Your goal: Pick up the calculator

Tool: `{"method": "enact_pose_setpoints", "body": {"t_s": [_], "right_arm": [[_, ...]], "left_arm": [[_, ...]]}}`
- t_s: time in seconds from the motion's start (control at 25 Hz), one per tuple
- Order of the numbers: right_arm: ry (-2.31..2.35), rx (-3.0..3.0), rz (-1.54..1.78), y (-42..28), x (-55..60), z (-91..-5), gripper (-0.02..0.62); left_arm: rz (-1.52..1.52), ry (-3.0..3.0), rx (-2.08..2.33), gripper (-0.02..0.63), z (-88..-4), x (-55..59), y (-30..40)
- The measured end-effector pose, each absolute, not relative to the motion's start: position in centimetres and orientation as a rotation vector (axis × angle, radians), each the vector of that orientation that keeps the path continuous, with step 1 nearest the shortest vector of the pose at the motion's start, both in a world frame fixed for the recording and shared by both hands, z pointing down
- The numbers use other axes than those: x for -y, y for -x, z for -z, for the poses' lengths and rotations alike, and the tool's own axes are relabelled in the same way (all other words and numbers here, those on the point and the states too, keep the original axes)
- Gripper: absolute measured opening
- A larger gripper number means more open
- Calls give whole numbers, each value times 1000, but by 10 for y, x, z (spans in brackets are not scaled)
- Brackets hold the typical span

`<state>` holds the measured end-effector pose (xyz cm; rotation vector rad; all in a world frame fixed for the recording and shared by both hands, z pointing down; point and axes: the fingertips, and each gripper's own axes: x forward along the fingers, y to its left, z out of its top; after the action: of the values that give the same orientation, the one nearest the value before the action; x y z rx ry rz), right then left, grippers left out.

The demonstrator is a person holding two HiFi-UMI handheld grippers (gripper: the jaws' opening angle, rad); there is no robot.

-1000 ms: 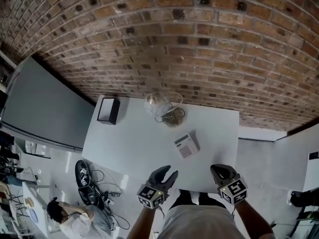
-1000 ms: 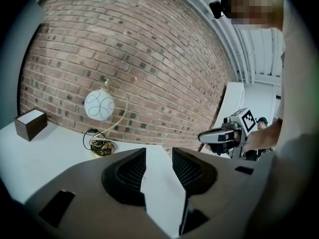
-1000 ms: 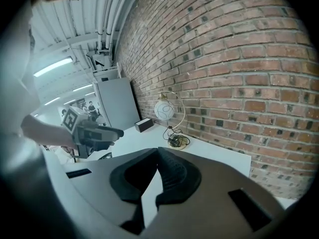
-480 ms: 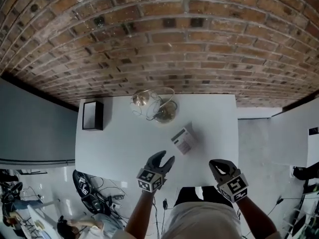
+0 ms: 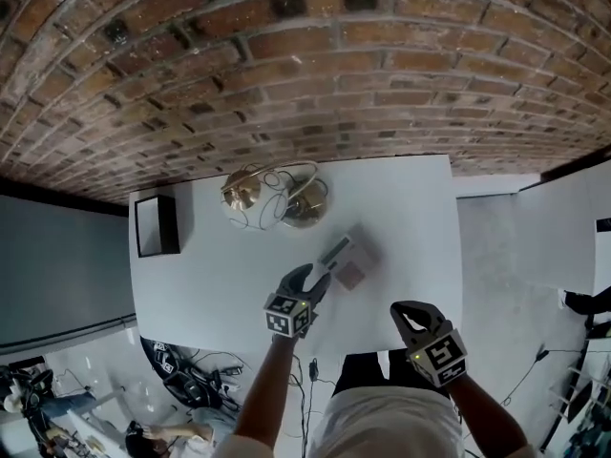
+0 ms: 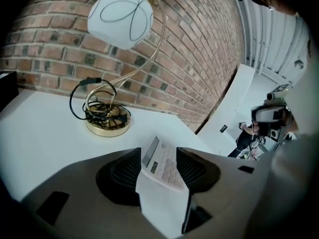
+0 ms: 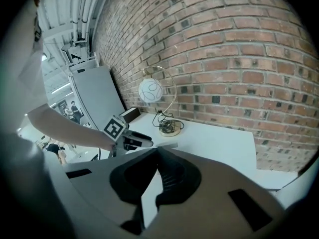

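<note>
The calculator (image 5: 347, 259), small and pale with a grey display, lies on the white table (image 5: 215, 275) near its front edge. My left gripper (image 5: 318, 275) has its jaws on either side of the calculator's near end. In the left gripper view the calculator (image 6: 167, 172) sits between the two dark pads, which do not press on it, and the jaws are opening. My right gripper (image 5: 412, 315) hangs over the table's front edge to the right, apart from the calculator. In the right gripper view the right gripper (image 7: 155, 153) has its tips together with nothing held.
A gold desk lamp (image 5: 253, 194) with a white globe and coiled cable stands behind the calculator; its base (image 6: 106, 121) is left of my left jaws. A black box (image 5: 156, 225) sits at the table's back left. A brick wall (image 5: 315, 74) runs behind.
My left gripper has come forward and down onto the table, and its jaws now stand around the calculator and wider apart. The right gripper sank a little. The head view has shifted.
</note>
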<state>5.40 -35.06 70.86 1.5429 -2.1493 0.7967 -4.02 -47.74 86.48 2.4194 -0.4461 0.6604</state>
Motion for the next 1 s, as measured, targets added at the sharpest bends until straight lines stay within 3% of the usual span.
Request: {"method": "enact_pose_setpoints", "body": {"t_s": [0.4, 1.0], "right_arm": [[-1512, 2132, -876, -42, 356, -737, 12], [-1529, 2089, -882, -48, 342, -738, 12]], "left_arm": [[-781, -2258, 357, 235, -924, 494, 17], [-663, -2146, 160, 91, -928, 473, -1]]}}
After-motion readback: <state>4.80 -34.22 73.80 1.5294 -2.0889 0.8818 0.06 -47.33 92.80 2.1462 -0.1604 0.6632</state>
